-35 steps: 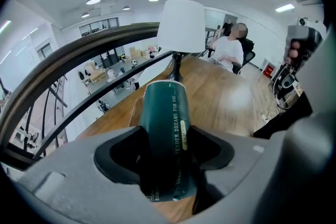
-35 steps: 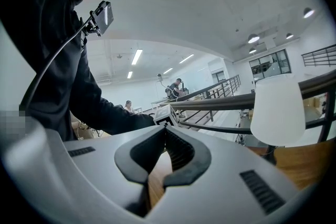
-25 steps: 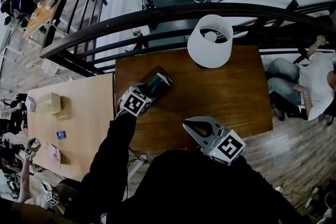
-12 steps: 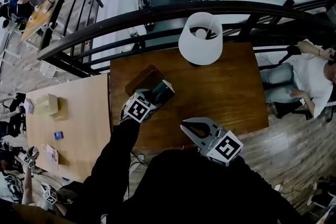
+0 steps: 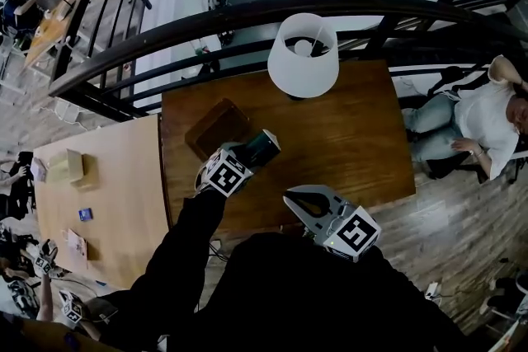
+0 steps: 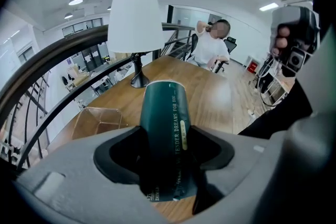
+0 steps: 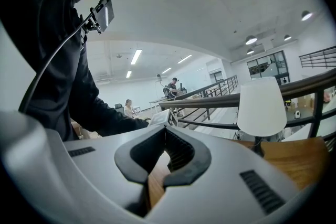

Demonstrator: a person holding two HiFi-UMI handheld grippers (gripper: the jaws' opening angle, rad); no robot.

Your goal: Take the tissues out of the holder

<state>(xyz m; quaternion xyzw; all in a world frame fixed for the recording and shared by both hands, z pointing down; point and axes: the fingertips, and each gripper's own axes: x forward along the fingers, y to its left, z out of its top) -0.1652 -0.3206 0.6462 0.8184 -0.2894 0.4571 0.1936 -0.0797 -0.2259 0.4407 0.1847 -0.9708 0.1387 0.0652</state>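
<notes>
My left gripper (image 5: 250,152) (image 6: 164,152) is shut on a dark green tissue pack (image 5: 264,146) (image 6: 164,113) with gold print, held above the brown table (image 5: 355,144). The holder (image 5: 217,126) (image 6: 97,120), a clear brownish box, stands on the table just left of the pack and apart from it; it looks empty. Nearer the table's front edge, my right gripper (image 5: 297,200) (image 7: 155,180) hangs with its jaws together and nothing between them.
A white-shaded lamp (image 5: 303,66) (image 6: 135,23) (image 7: 261,107) stands at the table's far edge. A dark curved railing (image 5: 247,16) runs behind it. A light wooden table (image 5: 99,177) adjoins on the left. A person (image 5: 487,115) sits off the right end.
My left gripper has carried the green pack right and toward me, away from the holder, which now shows uncovered. The right gripper has hardly moved.
</notes>
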